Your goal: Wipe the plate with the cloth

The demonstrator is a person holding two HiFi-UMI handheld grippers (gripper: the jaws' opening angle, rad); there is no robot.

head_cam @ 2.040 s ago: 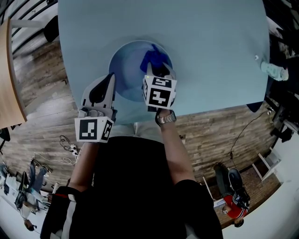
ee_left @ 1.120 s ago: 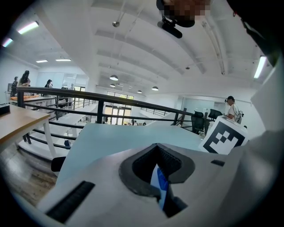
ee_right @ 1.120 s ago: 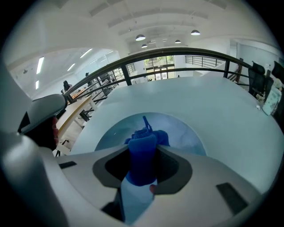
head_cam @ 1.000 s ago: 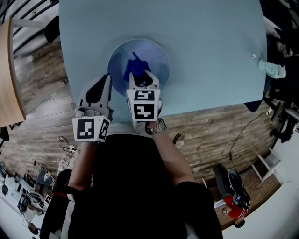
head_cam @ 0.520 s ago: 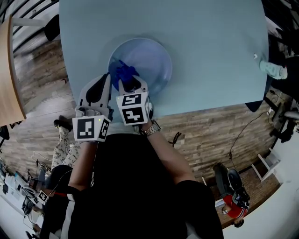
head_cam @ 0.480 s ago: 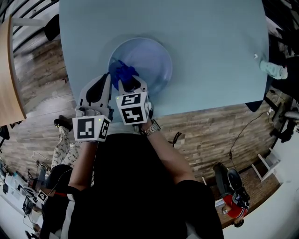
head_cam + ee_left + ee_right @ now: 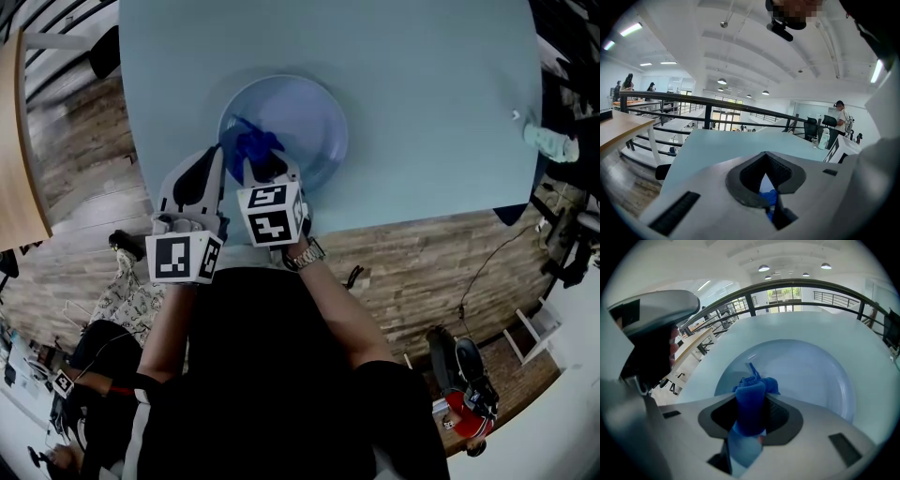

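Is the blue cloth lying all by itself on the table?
No, the right gripper holds the blue cloth pinched over the plate.

This is an open-plan office on an upper gallery, edged by a black railing. A wooden desk, black office chairs and round ceiling lamps show, over a wood-plank floor.

Cloth half hidden (under right tool).
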